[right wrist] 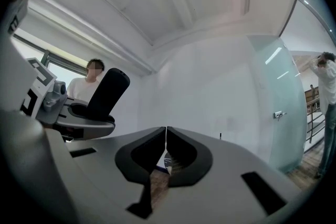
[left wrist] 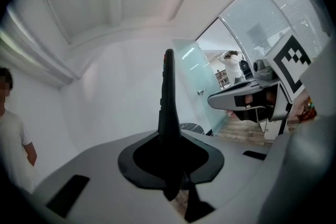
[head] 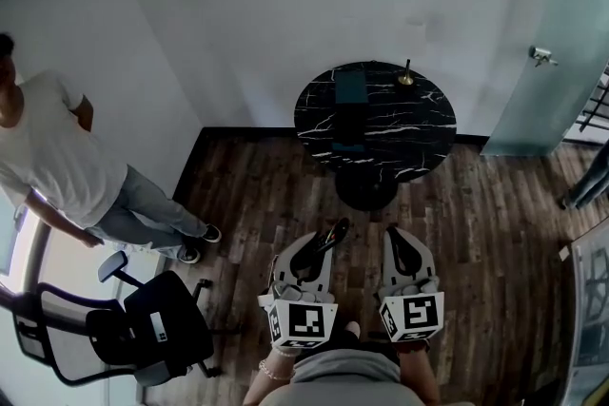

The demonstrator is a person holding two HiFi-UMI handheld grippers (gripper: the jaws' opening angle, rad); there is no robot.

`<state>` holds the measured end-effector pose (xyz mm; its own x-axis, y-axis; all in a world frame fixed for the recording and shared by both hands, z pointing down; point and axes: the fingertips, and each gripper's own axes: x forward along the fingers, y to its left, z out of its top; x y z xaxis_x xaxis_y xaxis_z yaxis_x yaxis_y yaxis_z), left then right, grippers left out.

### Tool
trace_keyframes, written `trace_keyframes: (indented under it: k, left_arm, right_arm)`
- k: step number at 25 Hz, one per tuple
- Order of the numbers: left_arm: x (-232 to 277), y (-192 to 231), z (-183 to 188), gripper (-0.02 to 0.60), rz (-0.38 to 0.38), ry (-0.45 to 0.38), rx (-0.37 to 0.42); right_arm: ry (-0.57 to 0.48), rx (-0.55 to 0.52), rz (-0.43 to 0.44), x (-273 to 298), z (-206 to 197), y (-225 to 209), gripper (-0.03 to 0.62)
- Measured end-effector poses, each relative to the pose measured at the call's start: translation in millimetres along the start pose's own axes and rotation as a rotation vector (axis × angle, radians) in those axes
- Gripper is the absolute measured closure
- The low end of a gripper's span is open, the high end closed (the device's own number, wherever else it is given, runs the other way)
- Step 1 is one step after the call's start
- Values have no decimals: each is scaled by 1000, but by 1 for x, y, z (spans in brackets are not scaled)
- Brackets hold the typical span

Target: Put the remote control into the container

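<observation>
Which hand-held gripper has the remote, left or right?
The left hand-held gripper: the black remote control stands clamped between its jaws. The right hand-held gripper is shut on nothing.

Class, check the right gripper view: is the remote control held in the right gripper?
No, the right gripper is shut and empty; the remote control stands clamped in the left gripper.
</observation>
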<state>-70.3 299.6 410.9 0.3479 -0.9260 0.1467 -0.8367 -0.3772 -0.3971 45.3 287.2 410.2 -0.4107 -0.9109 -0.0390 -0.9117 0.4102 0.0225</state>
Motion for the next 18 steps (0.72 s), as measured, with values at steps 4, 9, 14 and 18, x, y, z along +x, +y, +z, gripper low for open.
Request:
trace_keyframes:
  k: [4,9,14,18]
  left_arm:
    - [17,7,0,514,-16,-12,5]
    - [43,19,7,514,-45,-40,20]
    - [67,30,6,514,-69,-53,20]
    - [82,39,3,514,-82,-53,28]
  right_arm:
    - [0,7,-38,12,-3,-10,580]
    - [-3,-2,-58,34,-1,-23,580]
    - [-4,-12,-63,56,-1,-25,580]
    - [-3,-5,-68,74,-3,-28,580]
